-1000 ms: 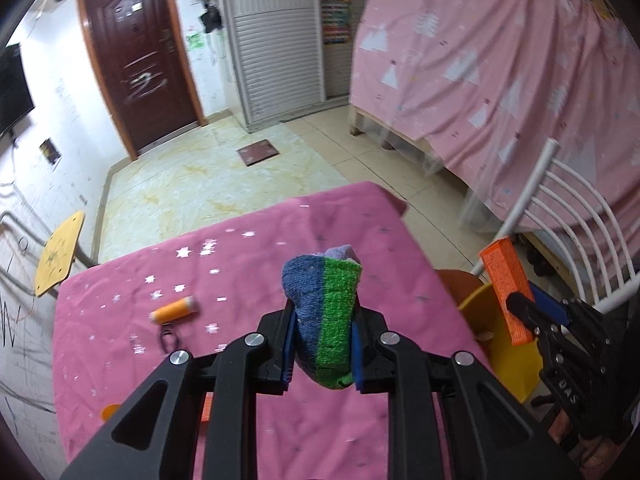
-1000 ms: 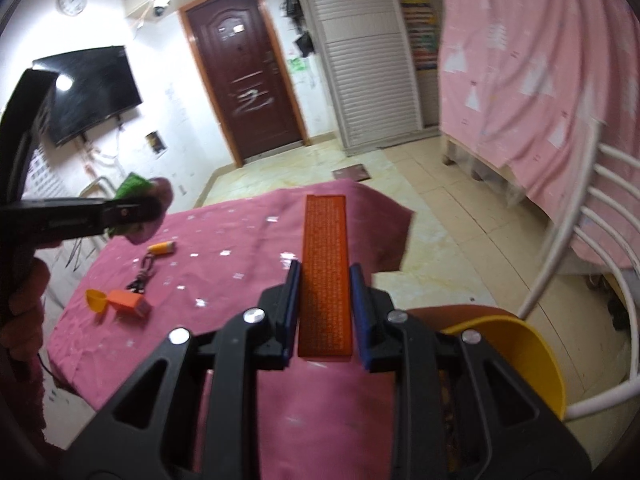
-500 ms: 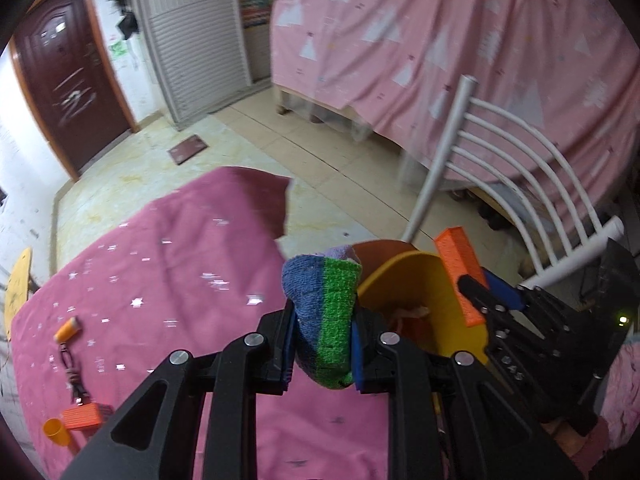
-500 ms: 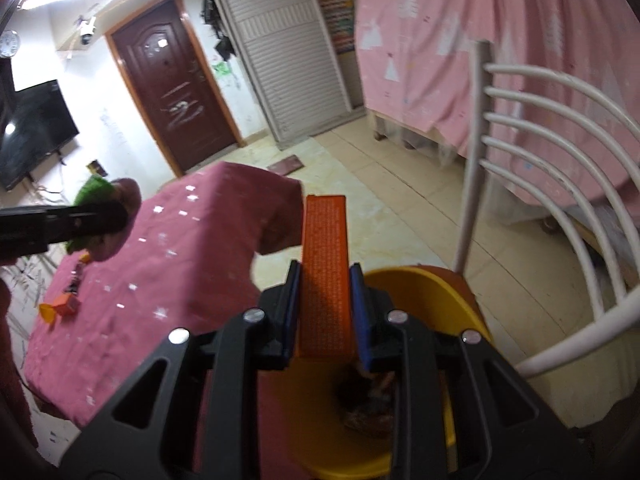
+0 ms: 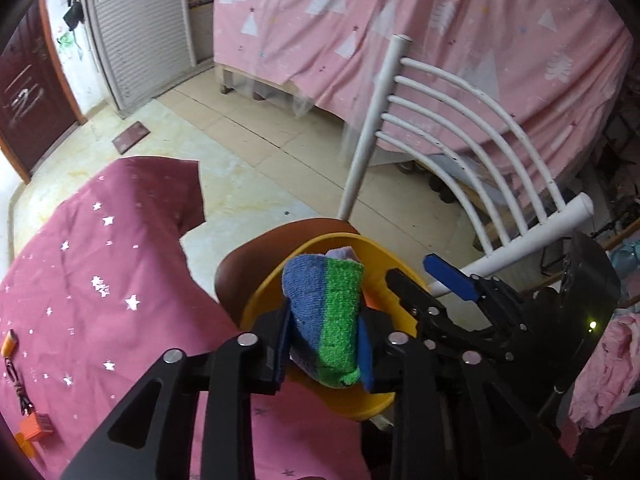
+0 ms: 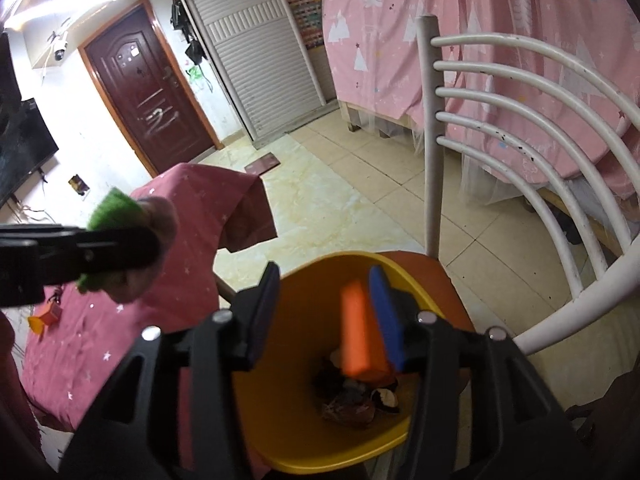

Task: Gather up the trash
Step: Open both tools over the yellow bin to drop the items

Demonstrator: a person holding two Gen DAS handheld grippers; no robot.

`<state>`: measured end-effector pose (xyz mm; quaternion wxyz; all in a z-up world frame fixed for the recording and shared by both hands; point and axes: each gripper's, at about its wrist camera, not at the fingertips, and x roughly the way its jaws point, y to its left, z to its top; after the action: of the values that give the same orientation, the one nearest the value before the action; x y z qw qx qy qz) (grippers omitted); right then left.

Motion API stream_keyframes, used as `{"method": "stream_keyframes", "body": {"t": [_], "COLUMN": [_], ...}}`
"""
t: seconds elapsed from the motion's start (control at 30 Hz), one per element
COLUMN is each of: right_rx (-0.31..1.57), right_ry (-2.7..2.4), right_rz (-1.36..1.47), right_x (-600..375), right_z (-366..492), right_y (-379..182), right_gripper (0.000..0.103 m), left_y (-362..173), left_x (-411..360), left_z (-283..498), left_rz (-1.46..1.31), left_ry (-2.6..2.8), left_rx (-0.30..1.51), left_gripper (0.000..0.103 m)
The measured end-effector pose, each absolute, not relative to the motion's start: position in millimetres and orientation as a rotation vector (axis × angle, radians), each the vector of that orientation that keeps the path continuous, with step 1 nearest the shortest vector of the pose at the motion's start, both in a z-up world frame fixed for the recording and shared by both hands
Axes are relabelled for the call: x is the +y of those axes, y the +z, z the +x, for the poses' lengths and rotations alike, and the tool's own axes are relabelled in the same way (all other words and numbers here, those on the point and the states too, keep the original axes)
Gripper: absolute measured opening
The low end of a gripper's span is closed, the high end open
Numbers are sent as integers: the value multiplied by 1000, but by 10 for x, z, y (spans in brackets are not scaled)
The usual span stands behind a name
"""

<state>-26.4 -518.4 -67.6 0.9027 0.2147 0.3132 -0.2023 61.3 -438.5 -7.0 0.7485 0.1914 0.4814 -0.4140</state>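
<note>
A yellow bin (image 5: 260,300) stands on a brown chair seat (image 5: 256,256) beside the table. My left gripper (image 5: 324,312) hangs over the bin's near rim. Its jaws are opening, with a rolled blue and green cloth (image 5: 324,312) still touching both pads. My right gripper (image 6: 325,276) is above the bin (image 6: 288,400), its jaws opening wide. An orange block (image 6: 356,328), blurred, drops past its right pad, free of the left one. The right gripper (image 5: 420,276) also shows at the bin's far side. The cloth (image 6: 114,210) appears at the left of the right wrist view.
Brown scraps (image 6: 352,396) lie in the bin's bottom. The white chair back (image 5: 460,120) rises behind it. The table's pink starred cloth (image 5: 100,280) carries a small orange box on a key strap (image 5: 36,432) and an orange tube (image 5: 9,342). A bed draped in pink sheet (image 5: 440,20) lies beyond.
Both grippers swung from above the table to above the yellow bin and dipped. The right jaws spread and let go of the orange block. The left jaws have widened a little around the cloth.
</note>
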Motion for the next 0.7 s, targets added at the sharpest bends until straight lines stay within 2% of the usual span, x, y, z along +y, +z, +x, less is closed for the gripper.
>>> {"method": "stream_keyframes", "body": {"t": [0.17,0.3,0.7], "right_rx": [643,640,633], "right_ry": [-414,-413,-382], "right_rz": [447,441,407], "right_x": [-5159,-5123,-4944], "right_z": [-269,-264,-200], "right_y": [-656,-623,-512], "right_gripper": [45,45,45], "left_y": [-92,-59,143], "left_x": [-4399,-4386,-4060], "left_z": [605,616,665], "left_rz": [412,394,362], "left_ry": [-911,-915,-880], "left_rx": [1067,1070,1017], "left_gripper": [29,39,40]}}
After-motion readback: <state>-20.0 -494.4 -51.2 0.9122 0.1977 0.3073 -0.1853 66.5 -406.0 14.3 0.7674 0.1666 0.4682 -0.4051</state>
